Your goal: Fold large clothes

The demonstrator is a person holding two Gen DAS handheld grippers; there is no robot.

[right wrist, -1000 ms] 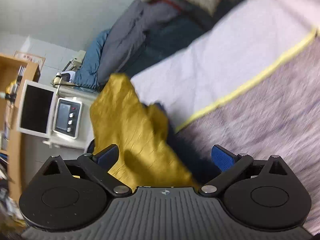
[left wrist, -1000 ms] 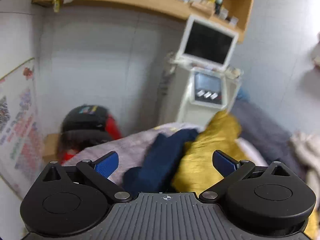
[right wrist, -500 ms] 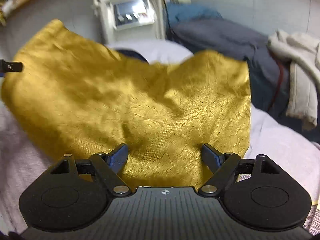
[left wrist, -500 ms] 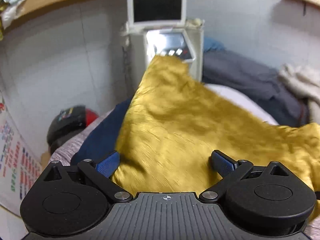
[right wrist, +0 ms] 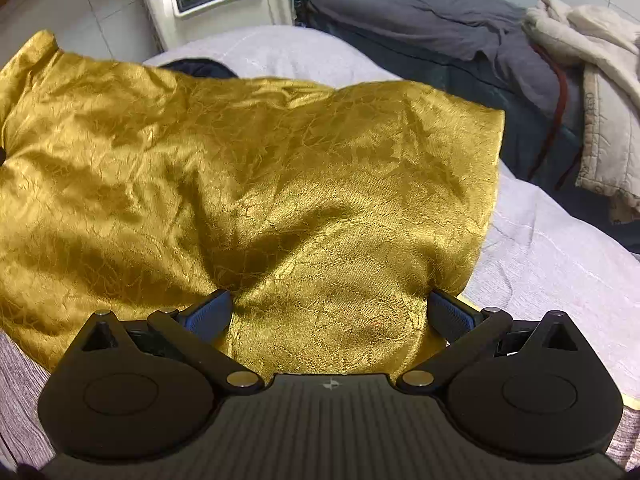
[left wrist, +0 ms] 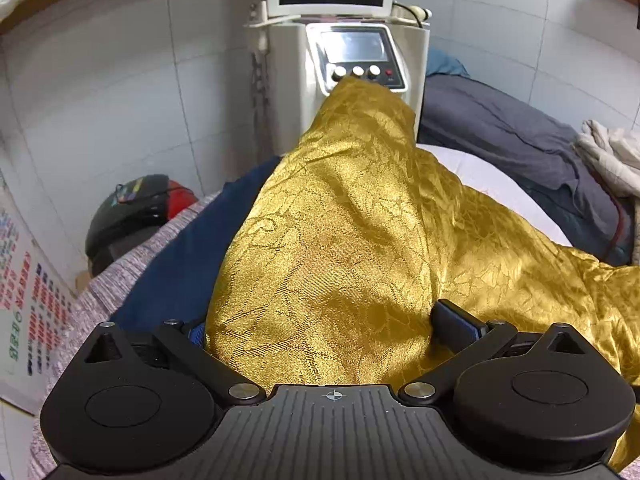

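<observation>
The gold cloth [right wrist: 248,184] now lies spread across the bed [right wrist: 560,264], where a second ago it was a bunched heap beside the navy garment [left wrist: 188,264]; half a second back it was already opening out in front of both cameras. It drapes over the navy piece, whose edge shows on its left in the left view and as a sliver past its far edge in the right view.

The right tongs [right wrist: 332,312] are opening at this moment — their pads stand wide, with gold cloth lying between them and no sign that they press on it. The left tongs [left wrist: 324,328] also stand apart: the right pad is clear to see, the left one is half hidden behind a fold, and the cloth billows up between them, loose.

So the near edge looks just let go, or not yet gripped. For the task this means the spreading step is about done, and the fold itself has not begun. The cloth is far from flat — ridges run through the middle, and one far corner peaks up in front of the white machine [left wrist: 360,60]. Some smoothing seems wise first, and care not to pick up the navy garment underneath.
</observation>
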